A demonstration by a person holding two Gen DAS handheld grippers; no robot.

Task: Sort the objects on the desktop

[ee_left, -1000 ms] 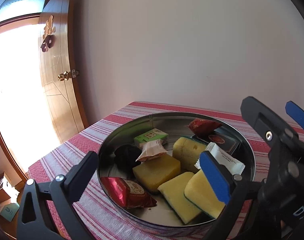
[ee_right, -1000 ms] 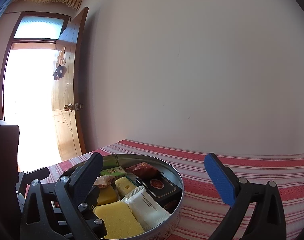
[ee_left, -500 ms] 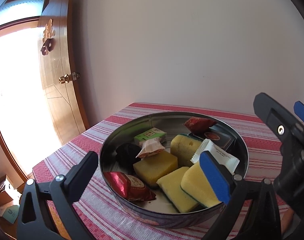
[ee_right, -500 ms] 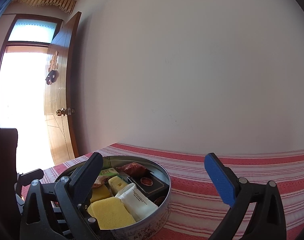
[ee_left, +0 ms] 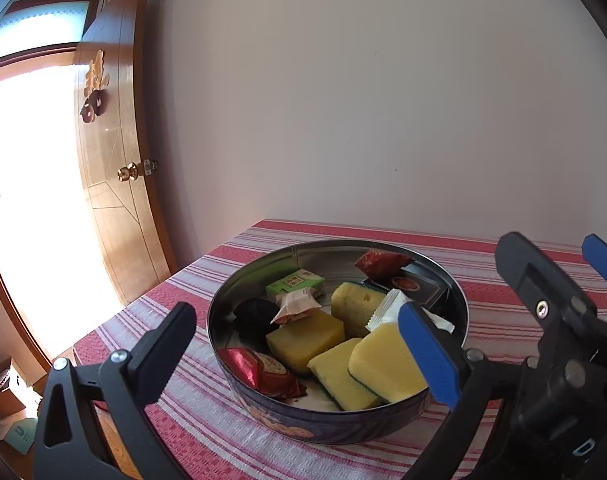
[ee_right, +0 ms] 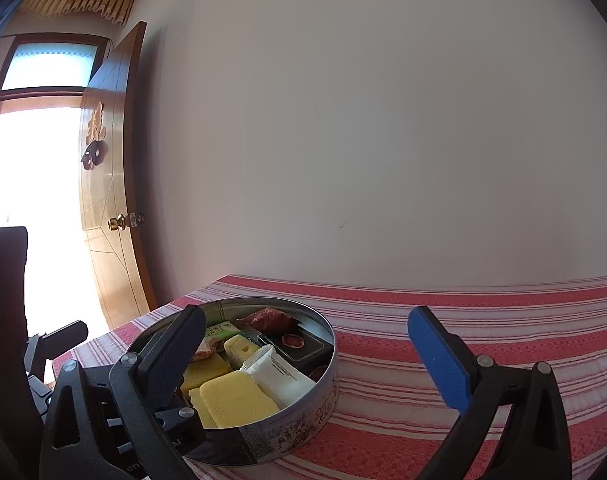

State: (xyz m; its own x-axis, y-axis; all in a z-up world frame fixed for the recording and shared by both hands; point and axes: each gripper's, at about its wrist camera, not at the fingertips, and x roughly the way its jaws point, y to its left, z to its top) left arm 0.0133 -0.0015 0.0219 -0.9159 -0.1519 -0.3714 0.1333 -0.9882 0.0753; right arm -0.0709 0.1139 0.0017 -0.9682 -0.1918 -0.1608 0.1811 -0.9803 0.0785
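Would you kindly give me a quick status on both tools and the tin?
Left tool open, empty. Right tool open, empty. Round tin on striped cloth, full of sponges and wrapped snacks. Nothing in the way.

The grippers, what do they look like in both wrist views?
Both are black plastic. The left gripper and right gripper each carry one black pad and one blue pad on flat fingers, braced by triangular cut-out arms with silver screws. No cables or sleeves show.
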